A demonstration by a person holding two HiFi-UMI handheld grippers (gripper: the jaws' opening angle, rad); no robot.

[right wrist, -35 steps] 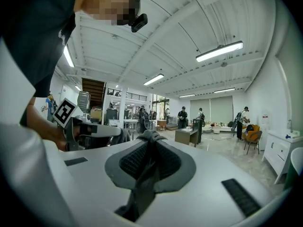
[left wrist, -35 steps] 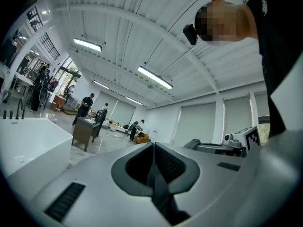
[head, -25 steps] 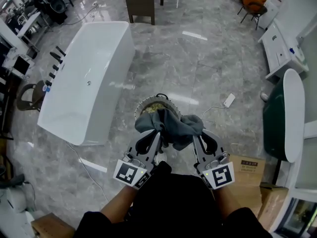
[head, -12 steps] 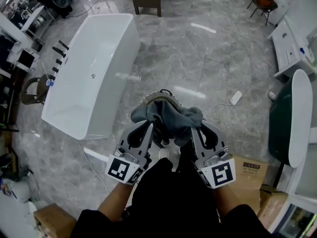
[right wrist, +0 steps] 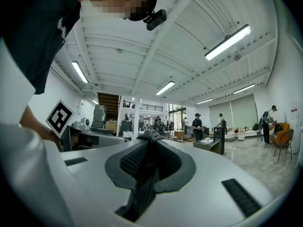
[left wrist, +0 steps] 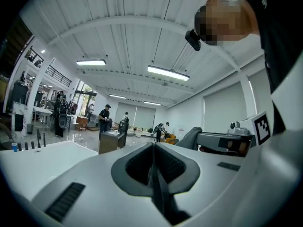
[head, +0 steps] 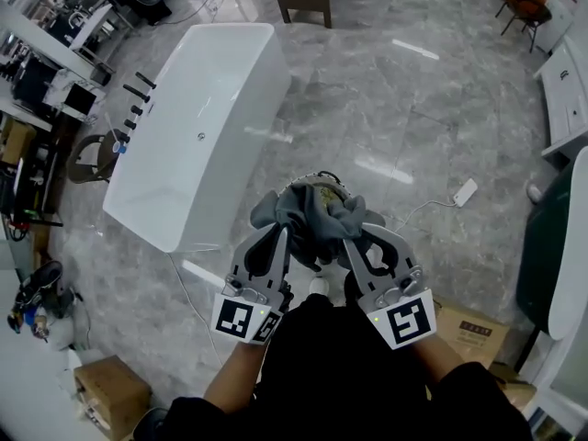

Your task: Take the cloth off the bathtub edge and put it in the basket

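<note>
Pointing level — left claw (head: 281, 235), right claw (head: 355, 243) — both gripping cloth (head: 317, 211)

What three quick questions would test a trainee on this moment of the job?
1. Multiple choice: what grips the cloth? A) only the left hand-held gripper; B) only the right hand-held gripper; C) both.
2. Fill in: in the head view, the basket peeks out just beyond the cloth, to the ___ of the bathtub.
3. True or false: the cloth lies on the bathtub edge.

Key: 1 C. 2 right. 3 false, it is held up off the tub, bunched between the two grippers.
</note>
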